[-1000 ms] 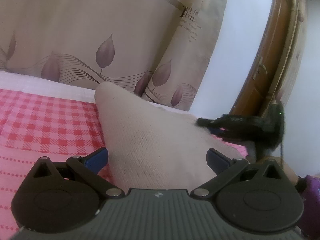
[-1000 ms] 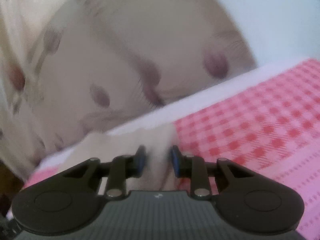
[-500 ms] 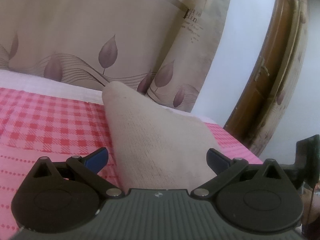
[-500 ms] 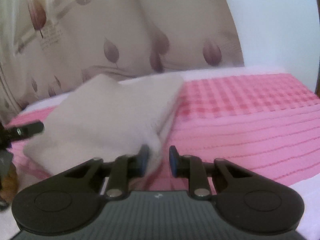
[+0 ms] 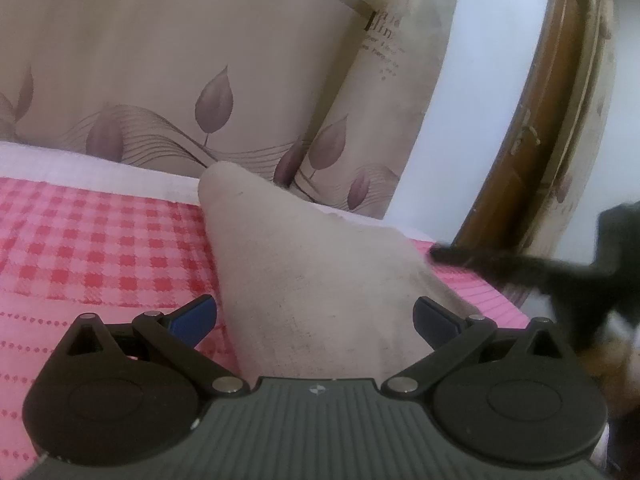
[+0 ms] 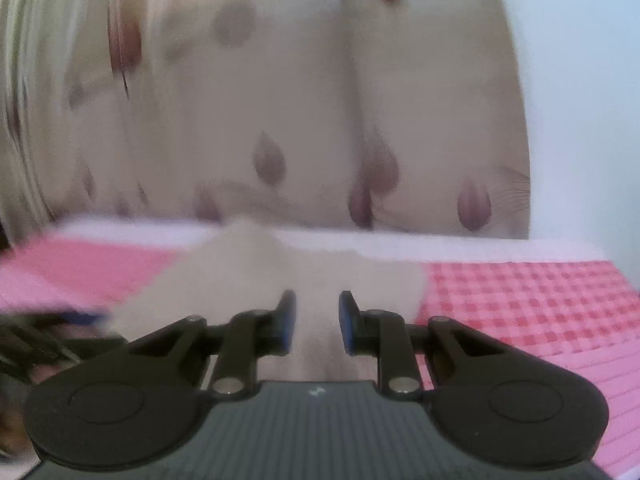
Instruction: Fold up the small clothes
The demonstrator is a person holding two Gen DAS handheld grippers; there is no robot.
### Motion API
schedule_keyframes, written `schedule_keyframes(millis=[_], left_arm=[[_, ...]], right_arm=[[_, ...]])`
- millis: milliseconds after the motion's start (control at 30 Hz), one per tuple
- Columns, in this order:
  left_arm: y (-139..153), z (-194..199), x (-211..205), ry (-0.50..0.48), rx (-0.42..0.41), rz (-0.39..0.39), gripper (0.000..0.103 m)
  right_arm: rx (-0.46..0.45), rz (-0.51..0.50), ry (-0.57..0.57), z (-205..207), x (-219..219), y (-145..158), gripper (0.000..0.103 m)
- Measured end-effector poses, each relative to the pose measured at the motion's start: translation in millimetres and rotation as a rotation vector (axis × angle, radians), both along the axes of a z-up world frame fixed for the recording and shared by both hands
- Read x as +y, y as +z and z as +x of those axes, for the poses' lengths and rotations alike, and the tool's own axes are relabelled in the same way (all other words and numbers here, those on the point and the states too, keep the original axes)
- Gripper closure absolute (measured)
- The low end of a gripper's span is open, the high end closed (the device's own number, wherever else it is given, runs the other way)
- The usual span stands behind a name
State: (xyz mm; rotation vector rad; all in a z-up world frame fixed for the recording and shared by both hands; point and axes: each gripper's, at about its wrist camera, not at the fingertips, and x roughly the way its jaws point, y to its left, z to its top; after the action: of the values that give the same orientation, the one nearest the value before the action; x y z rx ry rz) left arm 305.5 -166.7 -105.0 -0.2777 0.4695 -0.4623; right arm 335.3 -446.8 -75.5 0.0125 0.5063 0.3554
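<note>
Hidden, cropped and blurred parts

Right wrist view smeared by motion: curtain [image 6: 304, 120] leaf prints soft, cloth [image 6: 256, 276] edges indistinct; whether the right gripper [image 6: 316, 322] pinches cloth cannot be told. Left wrist view: near end of the cloth [image 5: 320, 288] hidden behind the left gripper [image 5: 316, 320] body; right gripper [image 5: 520, 268] a dark blur cut by the right edge; curtain [image 5: 160, 60] lettering cropped at top; door [image 5: 532, 140] partly hidden.

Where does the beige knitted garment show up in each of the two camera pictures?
Left wrist view: the beige knitted garment fills the centre, running up between the open fingers.
Right wrist view: it lies centre-left, blurred, behind the fingers.
Shared landmark: the pink checked bedcover.
</note>
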Motion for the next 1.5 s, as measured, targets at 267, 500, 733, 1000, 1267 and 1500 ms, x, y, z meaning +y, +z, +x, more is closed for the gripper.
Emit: schedule_keyframes(millis=[267, 500, 733, 1000, 1267, 1500], left_arm=[[-2.6, 4.8, -1.8, 0.018, 0.025, 0.038, 0.0], [-2.7, 6.3, -1.5, 0.037, 0.033, 0.062, 0.0], [-3.1, 6.5, -2.5, 0.048, 0.04, 0.08, 0.0], [-3.3, 7.4, -4.7, 0.058, 0.045, 0.101, 0.0], [-3.2, 8.5, -3.8, 0.071, 0.054, 0.103, 0.0], [-4.1, 10.1, 2.7, 0.058, 0.065, 0.055, 0.0]], right_arm=[[-0.014, -0.054, -0.033, -9.9, 3.6, -40.1, 0.08], [-0.015, -0.034, -0.034, -13.8, 2.4, -37.8, 0.078], [-0.013, -0.019, -0.05, -11.6, 0.0, -39.4, 0.071], [0.038, 0.048, -0.126, -2.5, -11.6, -45.0, 0.031], [0.057, 0.069, -0.124, 0.0, -13.1, -44.7, 0.028], [0.077, 0.101, -0.12, 1.7, -15.6, -45.4, 0.026]])
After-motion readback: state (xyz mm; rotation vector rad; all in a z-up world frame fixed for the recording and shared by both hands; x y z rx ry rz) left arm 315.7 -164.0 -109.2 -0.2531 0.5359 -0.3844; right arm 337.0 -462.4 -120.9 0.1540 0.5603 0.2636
